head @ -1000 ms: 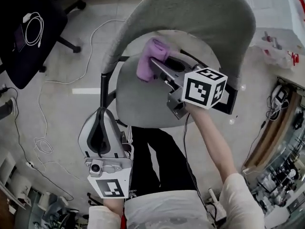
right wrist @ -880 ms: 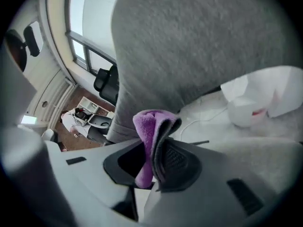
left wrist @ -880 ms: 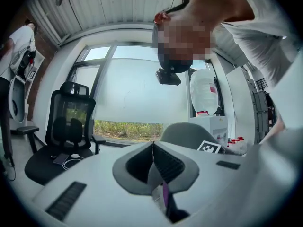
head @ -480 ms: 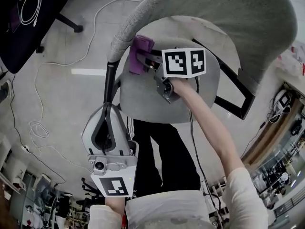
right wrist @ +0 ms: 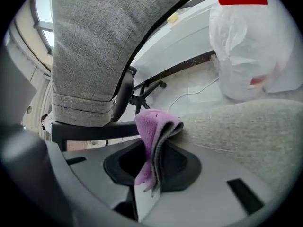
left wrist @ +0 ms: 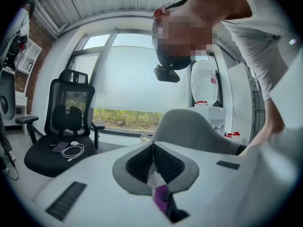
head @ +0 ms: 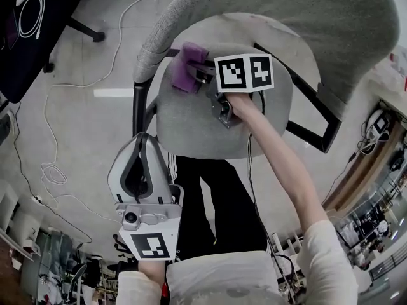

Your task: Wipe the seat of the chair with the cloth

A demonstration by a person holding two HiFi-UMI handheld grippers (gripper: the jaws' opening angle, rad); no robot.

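Observation:
The grey fabric chair seat (head: 210, 122) lies below me, under its curved backrest (head: 299, 18). My right gripper (head: 198, 75) is shut on a folded purple cloth (head: 184, 68) and holds it against the seat's back left part, close to the backrest's edge. In the right gripper view the cloth (right wrist: 154, 136) stands pinched between the jaws, its top touching the seat (right wrist: 246, 126). My left gripper (head: 144, 140) is held low in front of the person's legs, off the chair, jaws closed with nothing in them; the left gripper view looks up at the room.
A black office chair (head: 25, 24) with a white cable and a phone on it stands at the far left. Cables (head: 54, 170) trail over the floor. The grey chair's black arm frame (head: 311, 116) juts out right. A white plastic bag (right wrist: 251, 46) sits beyond the seat.
The right gripper has carried the cloth from the seat's back middle leftward to the back left edge. The left gripper has hardly moved.

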